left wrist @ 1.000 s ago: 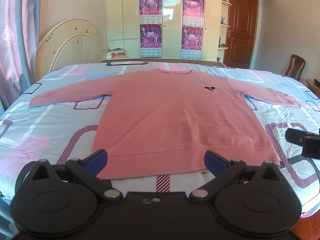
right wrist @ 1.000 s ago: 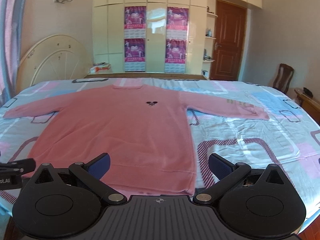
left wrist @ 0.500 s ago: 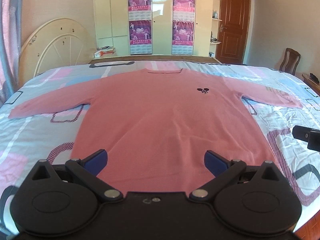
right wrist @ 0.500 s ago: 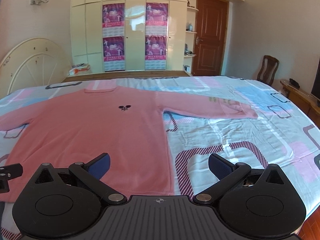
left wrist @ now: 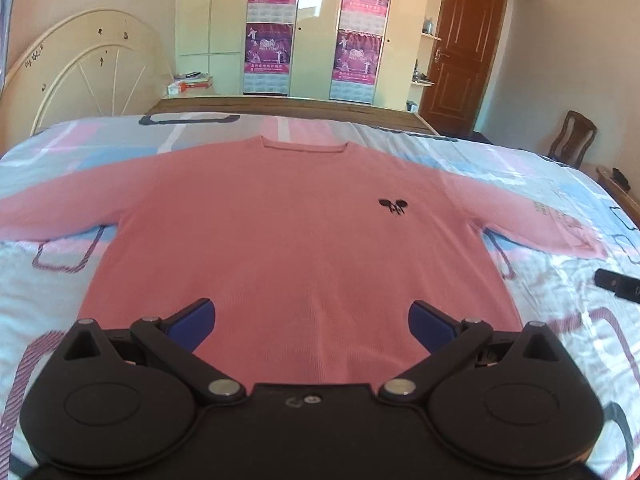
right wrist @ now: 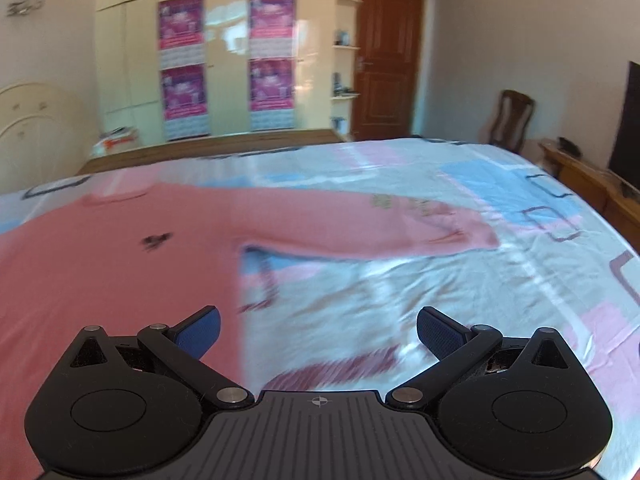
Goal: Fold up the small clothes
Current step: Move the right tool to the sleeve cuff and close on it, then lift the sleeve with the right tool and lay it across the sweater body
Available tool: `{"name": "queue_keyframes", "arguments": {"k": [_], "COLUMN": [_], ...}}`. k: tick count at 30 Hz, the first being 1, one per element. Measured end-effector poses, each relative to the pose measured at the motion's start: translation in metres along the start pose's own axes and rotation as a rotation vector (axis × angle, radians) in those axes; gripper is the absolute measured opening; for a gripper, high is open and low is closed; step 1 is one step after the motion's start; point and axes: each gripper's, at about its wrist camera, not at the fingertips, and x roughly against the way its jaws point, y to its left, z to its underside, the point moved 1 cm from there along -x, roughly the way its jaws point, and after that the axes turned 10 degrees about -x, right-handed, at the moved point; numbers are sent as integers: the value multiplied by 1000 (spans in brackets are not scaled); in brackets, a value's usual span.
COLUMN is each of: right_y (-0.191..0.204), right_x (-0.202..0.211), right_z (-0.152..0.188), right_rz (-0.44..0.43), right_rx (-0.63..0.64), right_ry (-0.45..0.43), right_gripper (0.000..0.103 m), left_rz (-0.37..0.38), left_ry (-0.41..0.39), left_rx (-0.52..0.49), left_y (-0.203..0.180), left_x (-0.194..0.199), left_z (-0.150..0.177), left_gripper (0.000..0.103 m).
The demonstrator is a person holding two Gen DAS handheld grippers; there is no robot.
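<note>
The pink sweater lay flat and face up on the patterned bed, both sleeves spread out. The left gripper hovered over its lower body, fingers released and holding nothing. The right gripper hung beside the sweater's side edge, below the sleeve, fingers likewise released.

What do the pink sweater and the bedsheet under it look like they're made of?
Pink sweater: seems a fine knit, maybe cotton or wool blend; matte, with faint vertical ribbing near the hem. Bedsheet: looks like thin woven printed fabric, slightly glossy; it catches the light and shows small creases.
</note>
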Motion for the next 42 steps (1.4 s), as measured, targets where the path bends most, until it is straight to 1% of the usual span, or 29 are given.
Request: {"name": "queue_keyframes", "arguments": {"k": [2,4,5,6,7,8,9,10,11,14,16,17,18,20,25,28,29,31,32,35,38,39,40,41,42], "right_y": [-18,-38,-48,-57,-66,-75,-85,-95,-105,-134,-147,-155,-163,-179,-209,-219,-219,-217,-215,-208,-190,-183,-177,-172,-165], "right_x": [-20,-40,-51,-61,-71,-81,-92,-104,-115,-142,-156,-163,-171,-185,-201,-200,-200,-200,-201,-201,-192,-198,-203,-201,-194], "right_z": [-10,-21,-26,-31,-35,-40,-45,-49,-53,-61,-65,-66,-66,-67,-69,-71,-73,-76,-78,-84,-89,-88,-86,-87,-90], "right_rz": [37,58,70,81,94,100,102,115,123,131,136,132,122,104,71,52,48,52,57,78,129,159,181,183,163], "right_rx": [-15,-39,-51,-60,-71,-90,-110,-129,-154,-245,-287,-316,-354,-437,-587,-634,-633,-603,-581,-502,-375,-320,-292,-284,-274], "right_ry": [-16,-12,-15,-21,-23,-24,-20,-2,12,22,28,35,45,69,84,68,66,62,66,68,14,40,71,61,36], "right_gripper": [103,103,103,103,102,93,68,59,57,57,57,52,45,42,42,42,42,26,16,10,9,9,9,9,9], "left_rz": [8,15,27,24,0,-26,-54,-72,-77,-116,-122,-124,-121,-119,-118,-119,-122,-130,-138,-178,-209,-213,-211,-207,-208], "left_ry": [25,64,71,74,88,98,103,109,116,130,134,138,143,148,163,165,163,158,155,149,149,150,157,161,165], "left_rx": [22,29,28,32,35,34,30,28,27,5,1,5,8,9,12,6,4,0,-4,5,37,39,46,56,62], "left_y": [1,1,1,2,3,4,4,5,6,9,10,10,11,11,9,8,8,10,11,23,40,46,52,58,64], "left_x": [-15,-30,-38,-43,-49,-55,-59,-65,-71,-84,-89,-92,-94,-99,-107,-109,-110,-112,-113,-120,-123,-123,-124,-123,-123], "left_z": [-5,-9,-12,-14,-17,-19,-22,-24,-27,-34,-37,-38,-38,-39,-39,-39,-40,-41,-42,-46,-49,-49,-50,-49,-49], "left_gripper": [103,102,100,96,93,91,85,82,82,81,81,81,81,80,80,80,80,80,80,79,78,75,69,66,64]}}
